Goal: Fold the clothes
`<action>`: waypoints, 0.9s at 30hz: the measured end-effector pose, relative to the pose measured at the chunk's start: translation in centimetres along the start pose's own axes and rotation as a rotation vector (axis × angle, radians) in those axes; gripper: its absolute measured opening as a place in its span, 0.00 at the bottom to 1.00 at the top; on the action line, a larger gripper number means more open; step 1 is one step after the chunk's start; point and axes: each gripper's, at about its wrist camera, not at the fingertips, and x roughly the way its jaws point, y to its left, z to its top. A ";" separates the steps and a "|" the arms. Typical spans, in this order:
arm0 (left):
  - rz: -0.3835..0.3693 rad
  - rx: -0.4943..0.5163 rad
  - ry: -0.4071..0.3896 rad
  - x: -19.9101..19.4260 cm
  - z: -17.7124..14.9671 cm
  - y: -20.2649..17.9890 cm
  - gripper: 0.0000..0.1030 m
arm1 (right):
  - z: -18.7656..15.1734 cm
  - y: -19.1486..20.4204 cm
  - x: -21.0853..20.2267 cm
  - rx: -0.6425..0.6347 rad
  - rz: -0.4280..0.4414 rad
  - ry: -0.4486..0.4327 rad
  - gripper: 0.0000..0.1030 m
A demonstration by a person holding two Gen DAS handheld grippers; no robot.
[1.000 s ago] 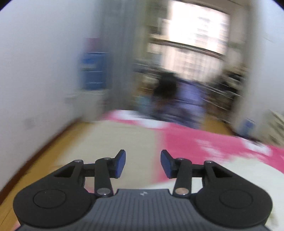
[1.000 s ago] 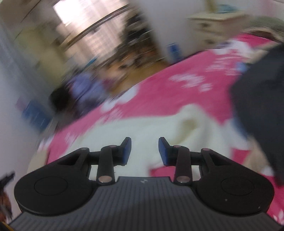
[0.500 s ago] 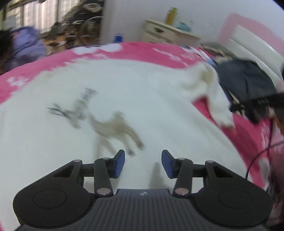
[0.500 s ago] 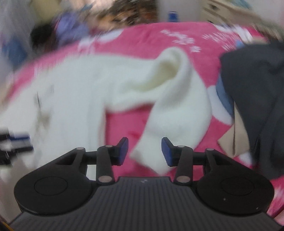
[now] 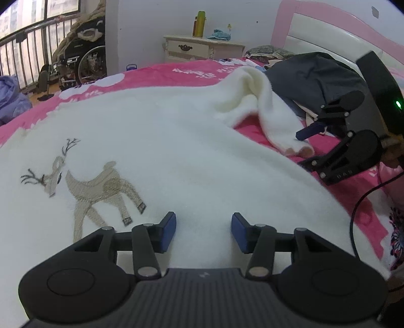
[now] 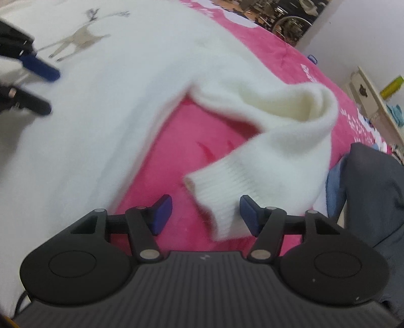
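A white knit sweater (image 5: 164, 141) with a stitched deer (image 5: 101, 186) lies spread on the pink bedspread (image 5: 186, 73). My left gripper (image 5: 204, 230) hovers open over the sweater's body, nothing between its blue pads. One sleeve (image 6: 277, 141) is bent back on itself, and its ribbed cuff (image 6: 222, 194) lies between the open fingers of my right gripper (image 6: 205, 214). In the left wrist view the right gripper (image 5: 303, 146) shows at the cuff (image 5: 293, 146). The left gripper's fingers (image 6: 38, 66) appear at the top left of the right wrist view.
A dark grey garment (image 5: 318, 75) is heaped on the bed to the right (image 6: 373, 191), beside the sleeve. A pink headboard (image 5: 315, 22) stands behind it. A white nightstand (image 5: 202, 48) with bottles and a wheelchair (image 5: 80, 60) stand beyond the bed. A black cable (image 5: 363, 199) trails at right.
Both grippers swung down from facing the room to the bed. The right one closed in on the sleeve cuff, which now sits between its fingers. Both stayed open.
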 end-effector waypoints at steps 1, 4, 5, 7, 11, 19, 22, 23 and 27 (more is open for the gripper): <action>0.003 0.012 -0.003 0.3 0.1 -0.2 0.51 | 0.0 -0.4 0.3 0.019 0.011 0.003 0.55; 0.010 0.033 -0.010 0.7 0.1 -0.7 0.52 | 0.1 -1.6 1.1 0.096 0.047 0.008 0.45; 0.011 0.034 -0.012 0.8 0.1 -0.7 0.52 | 0.1 -2.2 1.1 0.142 0.059 0.007 0.40; 0.010 0.031 -0.013 0.9 0.1 -0.6 0.53 | 0.2 -3.5 0.9 0.246 0.083 0.004 0.20; 0.009 0.025 -0.013 0.9 0.2 -0.4 0.53 | 0.3 -5.3 -0.6 0.384 0.105 -0.047 0.07; 0.013 0.021 -0.010 1.2 0.4 -0.1 0.53 | 0.6 -12.4 -7.4 0.599 -0.142 -0.315 0.06; 0.016 0.025 -0.008 1.3 0.4 -0.2 0.53 | -0.2 -16.5 -9.0 0.729 -0.225 -0.383 0.06; 0.017 0.025 -0.007 1.4 0.5 -0.1 0.53 | -0.6 -17.8 -9.5 0.773 -0.246 -0.399 0.06; 0.022 0.036 -0.003 1.4 0.6 -0.2 0.53 | -2.1 -21.8 -9.2 0.877 -0.324 -0.415 0.06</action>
